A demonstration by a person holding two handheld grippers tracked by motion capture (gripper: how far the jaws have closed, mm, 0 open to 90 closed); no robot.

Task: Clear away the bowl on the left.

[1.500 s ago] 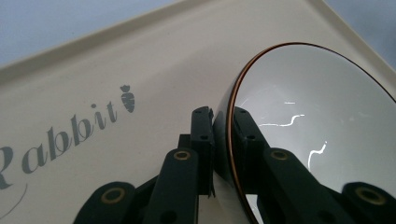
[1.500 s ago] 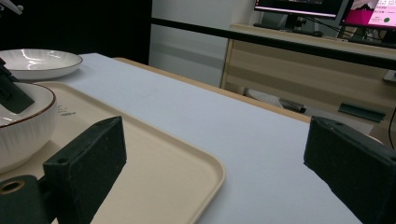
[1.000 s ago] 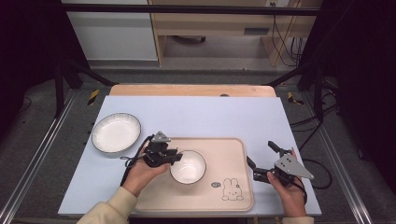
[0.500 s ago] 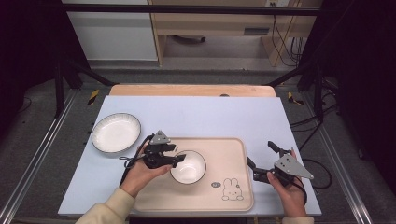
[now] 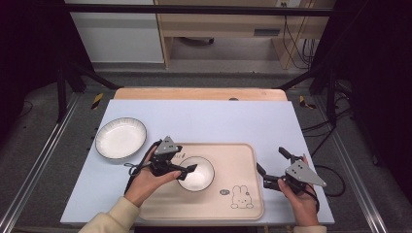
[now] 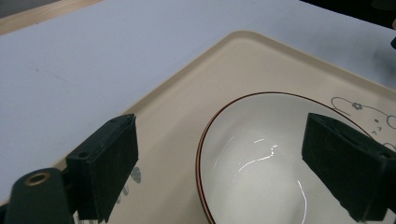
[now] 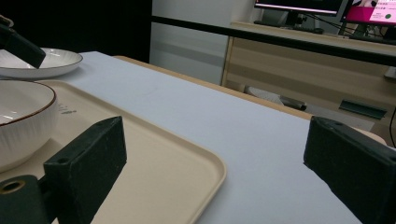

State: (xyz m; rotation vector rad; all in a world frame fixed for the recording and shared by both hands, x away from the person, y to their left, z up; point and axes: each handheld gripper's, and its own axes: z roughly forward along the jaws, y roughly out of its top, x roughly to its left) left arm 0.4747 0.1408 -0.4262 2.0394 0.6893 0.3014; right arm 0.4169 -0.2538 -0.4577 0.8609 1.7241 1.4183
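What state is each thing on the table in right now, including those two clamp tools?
Left hand-held gripper: jaws just opened, straddling the bowl's rim without pressing.
Right hand-held gripper: open, holding nothing.
Bowl: upright, empty, on the tray.
Tray: flat on the table.
Plate: empty, left of the tray.

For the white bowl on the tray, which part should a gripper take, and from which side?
Probably the thin, red-lined rim of the bowl on its left side, one jaw inside the wall and one outside. The bowl stands upright on the tray, and the left gripper, whose jaws have just been opening, already straddles that rim without pressing on it.
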